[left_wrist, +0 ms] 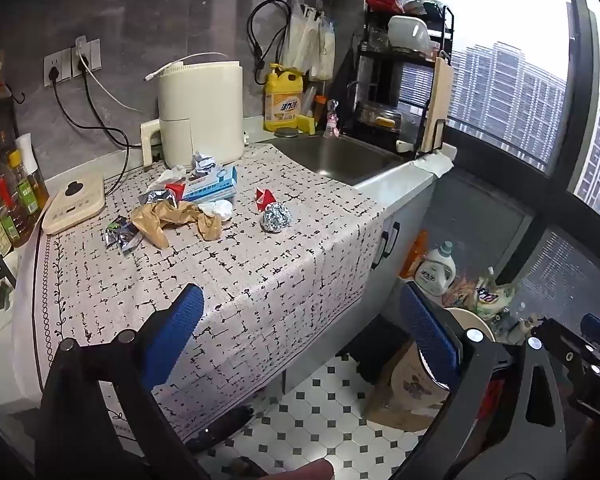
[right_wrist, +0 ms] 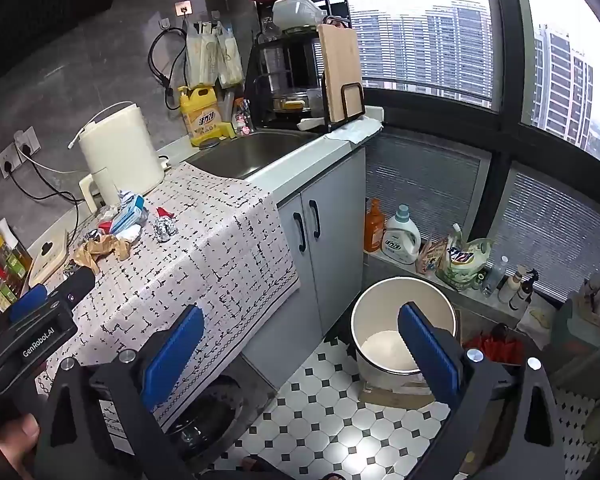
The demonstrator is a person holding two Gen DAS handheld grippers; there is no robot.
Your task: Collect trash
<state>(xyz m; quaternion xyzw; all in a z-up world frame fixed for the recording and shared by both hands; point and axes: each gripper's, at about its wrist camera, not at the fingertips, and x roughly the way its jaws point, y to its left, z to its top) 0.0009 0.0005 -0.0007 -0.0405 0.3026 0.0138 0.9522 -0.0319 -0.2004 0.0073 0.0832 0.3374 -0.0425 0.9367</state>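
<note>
I hold a pair of tongs in each hand, both tilted down toward a kitchen counter. My left tongs (left_wrist: 300,340) are spread wide and empty. My right tongs (right_wrist: 300,348) are spread wide and empty too.

The trash sits far across the patterned tablecloth (left_wrist: 260,280), at about eleven o'clock in the left view: a crumpled foil ball (left_wrist: 276,219), a red wrapper (left_wrist: 265,196) just behind it, a brown paper bag (left_wrist: 172,222), a blue and white box (left_wrist: 211,184) and a silver packet (left_wrist: 120,234).

Nothing looks collected yet. I judge this the approach, and next I must reach forward to pinch one piece.

The white bin (right_wrist: 404,322) stands open on the tiled floor, at one o'clock in the right view. The near tablecloth is bare, giving open room; its edge drops off to the right.
</note>
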